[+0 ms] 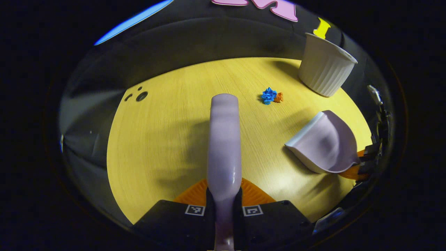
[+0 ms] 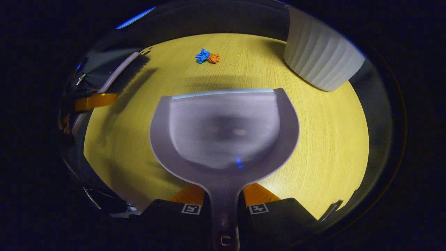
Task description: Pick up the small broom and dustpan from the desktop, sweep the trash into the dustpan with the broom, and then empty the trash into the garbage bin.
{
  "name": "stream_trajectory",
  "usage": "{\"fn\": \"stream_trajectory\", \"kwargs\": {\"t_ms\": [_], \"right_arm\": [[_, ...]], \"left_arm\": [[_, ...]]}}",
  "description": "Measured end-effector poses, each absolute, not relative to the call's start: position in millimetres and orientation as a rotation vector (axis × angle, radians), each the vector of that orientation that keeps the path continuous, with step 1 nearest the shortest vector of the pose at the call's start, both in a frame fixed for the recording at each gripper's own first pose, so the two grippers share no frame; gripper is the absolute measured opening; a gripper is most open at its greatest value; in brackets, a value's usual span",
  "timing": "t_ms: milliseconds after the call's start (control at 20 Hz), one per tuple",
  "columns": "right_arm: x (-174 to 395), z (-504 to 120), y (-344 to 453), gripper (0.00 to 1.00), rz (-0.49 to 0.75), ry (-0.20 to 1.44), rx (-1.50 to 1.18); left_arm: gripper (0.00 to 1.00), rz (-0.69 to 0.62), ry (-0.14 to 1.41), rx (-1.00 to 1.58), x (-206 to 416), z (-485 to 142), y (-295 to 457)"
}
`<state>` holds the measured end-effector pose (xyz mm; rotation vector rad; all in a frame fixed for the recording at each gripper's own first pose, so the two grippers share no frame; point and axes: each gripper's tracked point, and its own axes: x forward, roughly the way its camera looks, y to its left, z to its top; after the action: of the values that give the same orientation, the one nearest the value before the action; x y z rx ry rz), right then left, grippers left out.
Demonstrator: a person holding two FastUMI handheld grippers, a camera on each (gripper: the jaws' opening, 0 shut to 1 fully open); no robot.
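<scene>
- Left gripper (image 1: 224,205) clamped on the small broom (image 1: 224,139) by its handle, both fingers pressed to the sides; pale lilac back of the broom pointing to 12 o'clock in the left gripper view.
- Right gripper (image 2: 223,205) closed on the dustpan (image 2: 224,130) at its narrow handle neck; pan mouth facing 12 o'clock in the right gripper view, front lip seemingly just above or at the desktop (image 2: 331,139), contact hard to judge.
- Trash at 12 o'clock ahead of the pan: a crumpled blue paper scrap (image 2: 202,55) touching a smaller orange scrap (image 2: 214,58), well apart from the lip.
- Garbage bin (image 2: 322,59) at 2 o'clock, near the scraps, upright, white.
- Risks, as judgement: light crumpled paper likely to skip or roll past the pan under a fast stroke; lip held off the wood would let scraps slide underneath; a swing toward 2 o'clock could knock the bin; glossy handles could twist in the grip.
- Materials: smooth, glossy lilac plastic on both tools, pan a shallow rounded scoop with raised side walls; bin tapered with vertical ribs; desktop matte yellow wood grain; scraps creased and springy-looking.
</scene>
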<state>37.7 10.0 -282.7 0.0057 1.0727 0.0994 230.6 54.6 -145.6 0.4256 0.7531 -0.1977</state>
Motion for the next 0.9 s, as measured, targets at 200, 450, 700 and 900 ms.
{"fn": "stream_trajectory", "kwargs": {"t_ms": [200, 450, 700, 900], "right_arm": [[26, -280, -5, 0.31, 0.167, 1.102, -0.036], [20, -270, -20, 0.34, 0.209, 1.098, -0.076], [24, -278, -30, 0.35, 0.237, 1.120, -0.104], [30, -279, -35, 0.35, 0.255, 1.109, -0.144]], "left_arm": [[0.25, -0.279, 0.762, 0.587, 285, -143, 30], [0.24, -0.388, 0.755, 0.810, 351, -144, -2], [0.25, -0.533, 0.752, 1.033, 387, -146, -38], [0.25, -0.601, 0.740, 1.124, 387, -150, -63]]}}
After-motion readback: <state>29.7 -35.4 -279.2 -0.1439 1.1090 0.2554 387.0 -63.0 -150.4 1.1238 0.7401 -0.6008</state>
